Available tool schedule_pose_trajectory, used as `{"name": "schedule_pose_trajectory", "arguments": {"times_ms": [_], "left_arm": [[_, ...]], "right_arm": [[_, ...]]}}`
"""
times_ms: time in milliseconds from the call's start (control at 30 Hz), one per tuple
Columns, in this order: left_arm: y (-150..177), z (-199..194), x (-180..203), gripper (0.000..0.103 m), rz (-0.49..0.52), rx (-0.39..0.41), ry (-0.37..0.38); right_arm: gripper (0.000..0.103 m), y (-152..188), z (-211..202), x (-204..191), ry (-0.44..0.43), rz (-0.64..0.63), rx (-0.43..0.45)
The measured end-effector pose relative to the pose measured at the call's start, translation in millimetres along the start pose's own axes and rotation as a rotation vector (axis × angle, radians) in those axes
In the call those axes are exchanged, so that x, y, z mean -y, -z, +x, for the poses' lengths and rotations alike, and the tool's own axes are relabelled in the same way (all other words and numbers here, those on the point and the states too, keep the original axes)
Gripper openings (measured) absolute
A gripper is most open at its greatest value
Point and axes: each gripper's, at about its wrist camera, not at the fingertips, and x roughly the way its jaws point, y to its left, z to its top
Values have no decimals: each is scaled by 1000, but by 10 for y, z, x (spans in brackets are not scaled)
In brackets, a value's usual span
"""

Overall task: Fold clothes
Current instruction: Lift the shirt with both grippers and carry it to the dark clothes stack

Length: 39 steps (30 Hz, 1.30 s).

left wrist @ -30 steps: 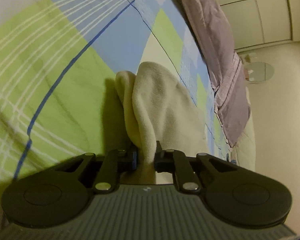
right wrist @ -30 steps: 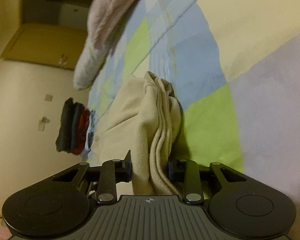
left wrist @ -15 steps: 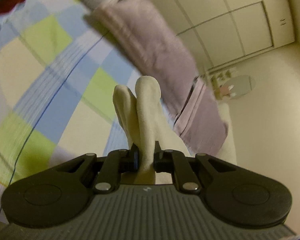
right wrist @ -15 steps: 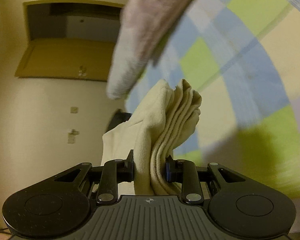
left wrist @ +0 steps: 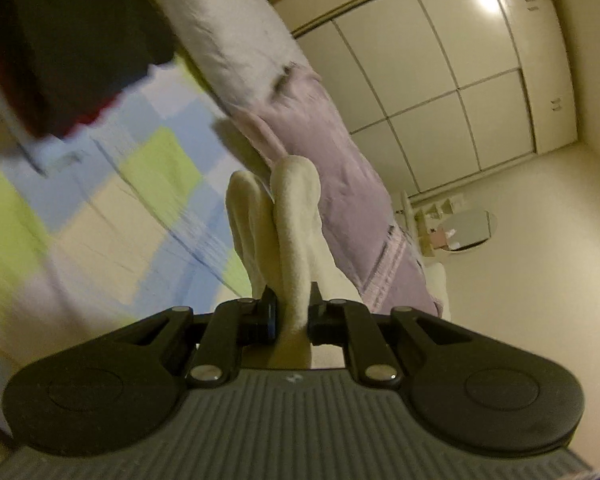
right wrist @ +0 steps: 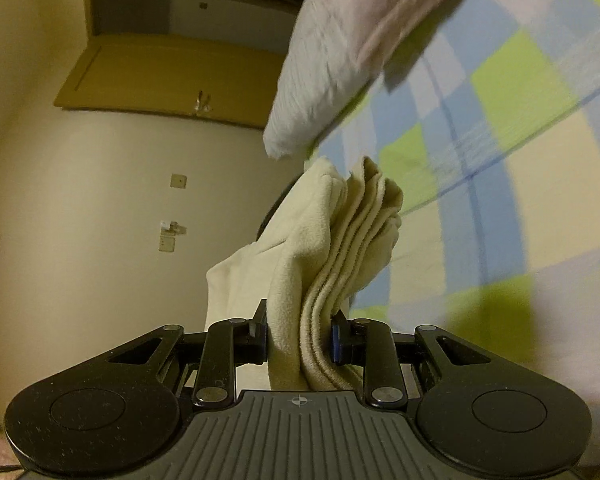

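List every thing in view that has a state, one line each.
Left gripper: shut on the cream garment.
Right gripper: shut on the cream garment.
Cream garment: bunched in layers, held by both grippers.
Wardrobe doors: closed.
Dark clothes: stacked on the bed.

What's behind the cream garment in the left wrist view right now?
Behind the cream garment, pinched in the left claw, lie a lilac quilt and the checked bedsheet. The garment hides the bed directly behind it.

Cream cloth (left wrist: 296,216) at centre; bedsheet (left wrist: 152,184) at 9 o'clock checked blue, lime and cream; lilac blanket (left wrist: 340,184) at 1 o'clock; black claws (left wrist: 292,316).
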Motion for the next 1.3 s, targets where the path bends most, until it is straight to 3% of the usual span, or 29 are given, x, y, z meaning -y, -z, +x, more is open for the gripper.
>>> {"name": "schedule_pose_trajectory", "arguments": {"times_ms": [267, 500, 633, 867, 1200, 1300], "left_arm": [[-1720, -806, -827, 10, 74, -55, -6], [-3133, -920, -1055, 10, 194, -9, 58], [-3655, -745, -1198, 10, 217, 17, 84], [-4012, -292, -1778, 10, 186, -14, 33], [-4066, 39, -2342, 10, 149, -44, 18], [-4094, 142, -2468, 11, 146, -63, -22]], "right_arm": [[26, 611, 1747, -532, -30, 67, 78], [26, 404, 2882, -1204, -60, -28, 182], [26, 162, 3395, -1497, -54, -107, 241], [26, -104, 4079, -1279, 6, -97, 257], [26, -301, 4389, -889, 73, -70, 212], [26, -336, 4472, -832, 91, -82, 207]]}}
